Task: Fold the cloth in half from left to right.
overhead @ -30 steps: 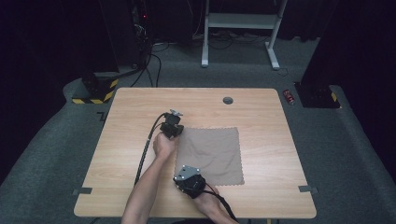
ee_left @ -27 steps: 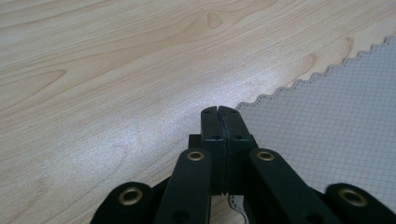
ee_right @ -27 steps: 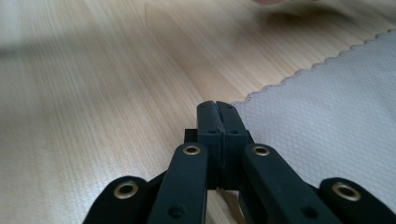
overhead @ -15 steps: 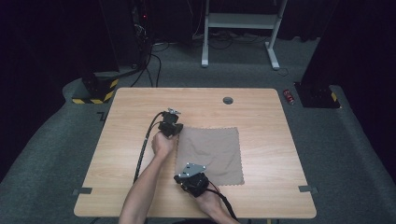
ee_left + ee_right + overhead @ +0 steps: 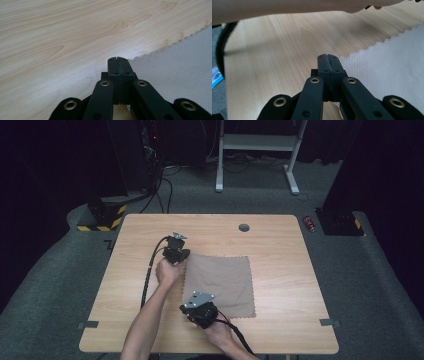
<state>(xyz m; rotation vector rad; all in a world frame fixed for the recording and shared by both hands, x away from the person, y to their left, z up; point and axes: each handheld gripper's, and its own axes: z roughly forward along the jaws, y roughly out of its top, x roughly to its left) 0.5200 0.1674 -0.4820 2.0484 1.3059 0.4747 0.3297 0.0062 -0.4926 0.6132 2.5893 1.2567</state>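
I find the cloth (image 5: pixel 220 282) flat mid-table (image 5: pixel 280 245); my left gripper (image 5: pixel 117 59) sits clenched at its far-left corner, my right gripper (image 5: pixel 328 56) clenched at the near-left corner; whether either pinches fabric, I cannot tell; likely a fold starting; next calls for lifting evenly.

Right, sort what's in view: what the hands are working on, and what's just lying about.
In the job:
- cloth, flat on the table
- left gripper, jaws shut at the cloth's far left corner
- right gripper, jaws shut at its near left corner

Lying about:
- small red object on the floor
- white frame
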